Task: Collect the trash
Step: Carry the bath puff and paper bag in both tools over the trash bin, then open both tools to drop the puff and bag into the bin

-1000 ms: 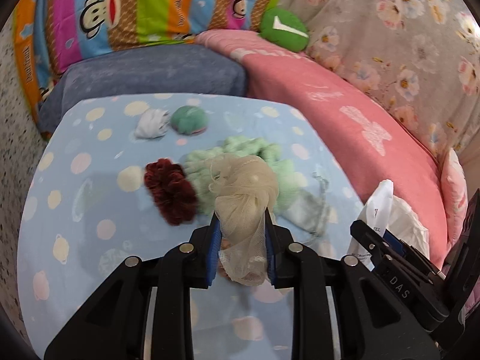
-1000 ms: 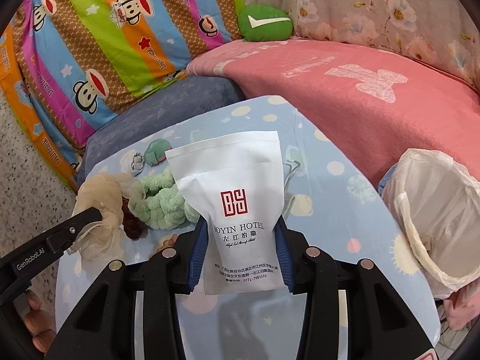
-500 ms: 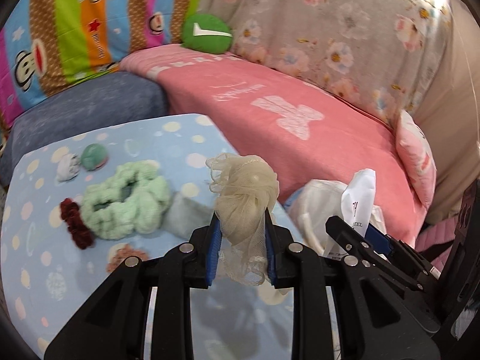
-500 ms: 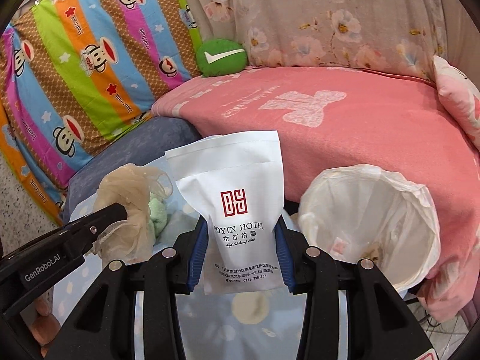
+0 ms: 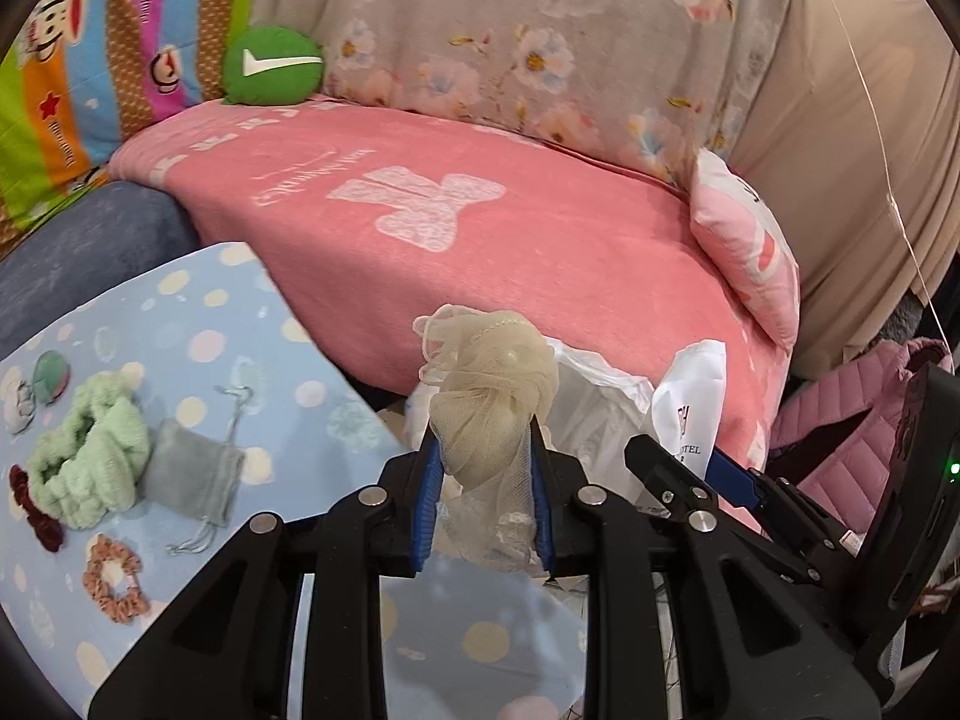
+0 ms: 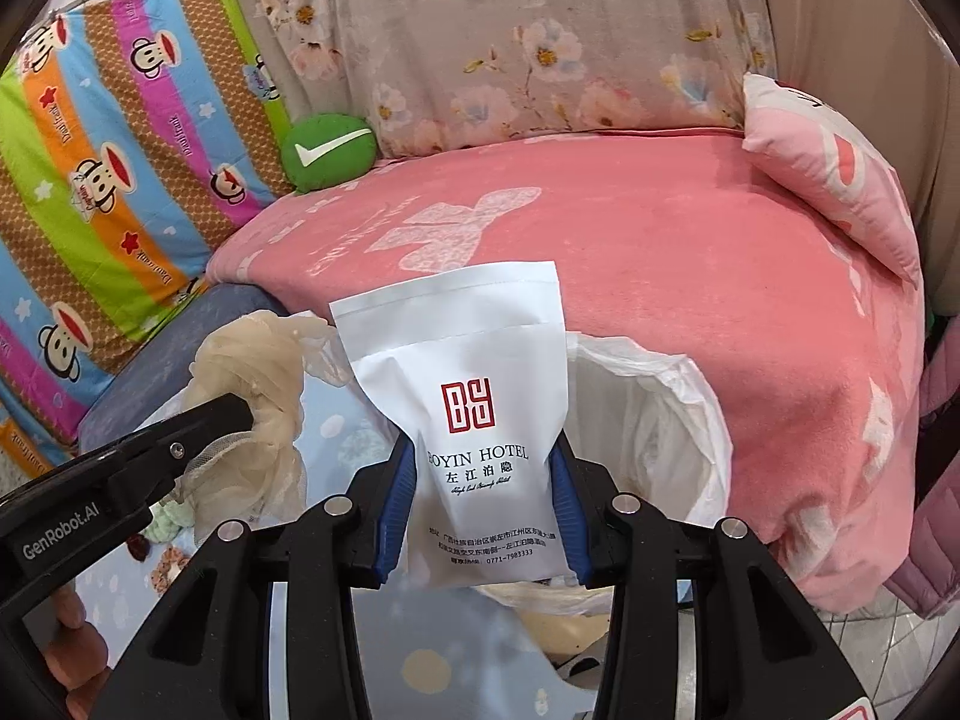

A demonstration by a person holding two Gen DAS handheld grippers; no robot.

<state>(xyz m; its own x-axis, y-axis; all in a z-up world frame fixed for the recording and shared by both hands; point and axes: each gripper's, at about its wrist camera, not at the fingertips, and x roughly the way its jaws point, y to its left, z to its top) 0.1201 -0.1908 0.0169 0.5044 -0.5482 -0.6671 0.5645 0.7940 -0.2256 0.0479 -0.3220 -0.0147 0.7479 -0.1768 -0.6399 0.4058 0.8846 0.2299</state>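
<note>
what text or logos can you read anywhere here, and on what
"BOYIN HOTEL" with a red square logo: white packet held in the right gripper.
"0771-7983333": same packet, bottom line; the other small lines are too small to read.
"GenRobot.AI": side of the left gripper.
White tick mark: green cushion.
Striped bedding lettering: blurred.

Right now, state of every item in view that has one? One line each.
left gripper: shut on beige mesh bundle, held up
right gripper: shut on white hotel packet, upright
white bin bag: mouth open, just behind the packet
grey drawstring pouch: lying flat on the dotted table cloth
green scrunchie: lying on the cloth, touching the pouch
pink scrunchie: lying flat, apart
</note>
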